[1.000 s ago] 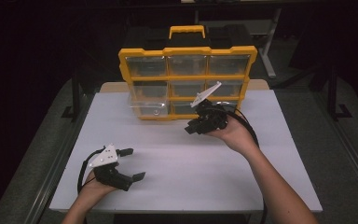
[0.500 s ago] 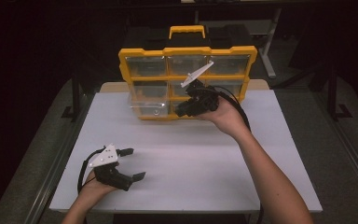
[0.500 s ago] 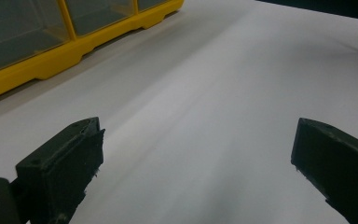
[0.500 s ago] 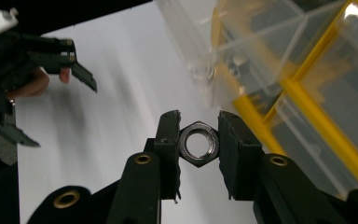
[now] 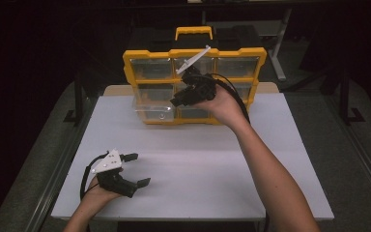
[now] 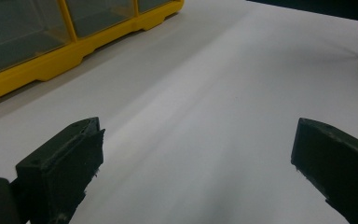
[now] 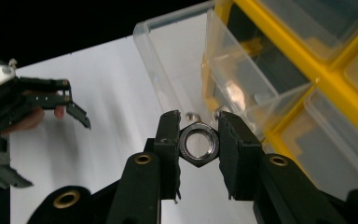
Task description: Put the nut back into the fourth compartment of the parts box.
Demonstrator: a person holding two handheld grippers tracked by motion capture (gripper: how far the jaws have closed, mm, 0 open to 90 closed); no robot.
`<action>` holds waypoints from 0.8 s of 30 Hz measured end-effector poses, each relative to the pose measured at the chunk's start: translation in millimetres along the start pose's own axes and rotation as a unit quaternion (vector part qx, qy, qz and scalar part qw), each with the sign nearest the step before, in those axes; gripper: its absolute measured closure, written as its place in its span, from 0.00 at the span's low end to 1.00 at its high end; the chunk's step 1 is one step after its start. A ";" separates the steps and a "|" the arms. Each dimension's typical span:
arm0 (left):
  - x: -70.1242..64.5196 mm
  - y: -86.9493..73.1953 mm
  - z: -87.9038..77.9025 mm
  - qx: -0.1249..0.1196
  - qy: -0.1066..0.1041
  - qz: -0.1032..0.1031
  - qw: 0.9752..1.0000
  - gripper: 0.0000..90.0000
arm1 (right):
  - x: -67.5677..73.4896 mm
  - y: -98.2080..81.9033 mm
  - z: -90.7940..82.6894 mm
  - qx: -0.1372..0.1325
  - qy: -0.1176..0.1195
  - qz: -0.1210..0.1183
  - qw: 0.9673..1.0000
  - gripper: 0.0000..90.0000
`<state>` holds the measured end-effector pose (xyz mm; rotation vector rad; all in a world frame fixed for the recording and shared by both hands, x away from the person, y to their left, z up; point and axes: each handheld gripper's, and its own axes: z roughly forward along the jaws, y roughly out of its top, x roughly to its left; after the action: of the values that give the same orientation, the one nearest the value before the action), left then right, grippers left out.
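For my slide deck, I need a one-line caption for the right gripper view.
Right claw pinches a steel hex nut beside the yellow organizer's pulled-out clear drawer.

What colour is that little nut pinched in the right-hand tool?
Silvery grey metal, the nut shines between the black jaws; the right gripper view shows it best.
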<state>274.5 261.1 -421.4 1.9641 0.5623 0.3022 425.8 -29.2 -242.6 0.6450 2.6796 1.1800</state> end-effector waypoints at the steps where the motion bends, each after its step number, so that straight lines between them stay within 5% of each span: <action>1: -0.2 -0.1 0.2 -0.001 0.000 -0.001 1.000 0.02 | -0.4 2.5 0.7 -0.002 0.001 -0.001 1.000 0.77; 11: -0.2 0.2 -0.9 -0.003 -0.002 -0.005 1.000 0.02 | -5.0 21.4 19.0 0.000 -0.007 -0.002 1.000 0.77; 24: 1.4 0.7 -2.0 0.000 -0.001 0.003 1.000 0.02 | -15.5 21.9 44.1 0.015 -0.006 -0.008 1.000 0.70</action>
<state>275.0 263.1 -419.9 1.9664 0.5562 0.3047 459.9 6.6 -257.2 0.6328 2.6930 1.1297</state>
